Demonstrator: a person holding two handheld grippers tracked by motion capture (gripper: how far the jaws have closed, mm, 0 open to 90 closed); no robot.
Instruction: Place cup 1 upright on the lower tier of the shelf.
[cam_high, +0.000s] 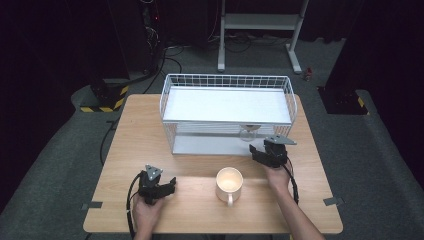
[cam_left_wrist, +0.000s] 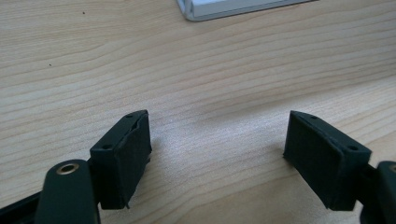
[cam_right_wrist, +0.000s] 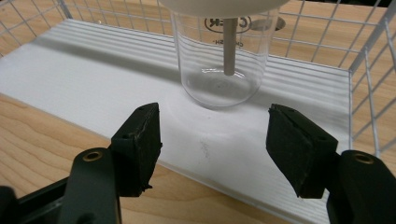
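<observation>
A clear glass cup (cam_right_wrist: 219, 70) with a pale lid and a stick inside stands on the white lower shelf (cam_right_wrist: 84, 70) of a wire rack (cam_high: 227, 112). My right gripper (cam_right_wrist: 215, 140) is open just in front of the cup, with nothing between its jaws. In the high view this right gripper (cam_high: 257, 151) sits at the rack's front right, close to the glass cup (cam_high: 247, 134). My left gripper (cam_high: 171, 186) rests open on the table (cam_high: 150, 130) at the front left. In its own view the left gripper (cam_left_wrist: 217, 144) holds nothing over bare wood.
A cream mug (cam_high: 229, 184) stands on the table between the two hands, handle toward the person. The rack's wire walls (cam_right_wrist: 369, 70) close in its right side and back. The rack's base corner (cam_left_wrist: 224, 9) lies ahead of the left gripper. Floor cables and a metal stand (cam_high: 260, 22) lie beyond the table.
</observation>
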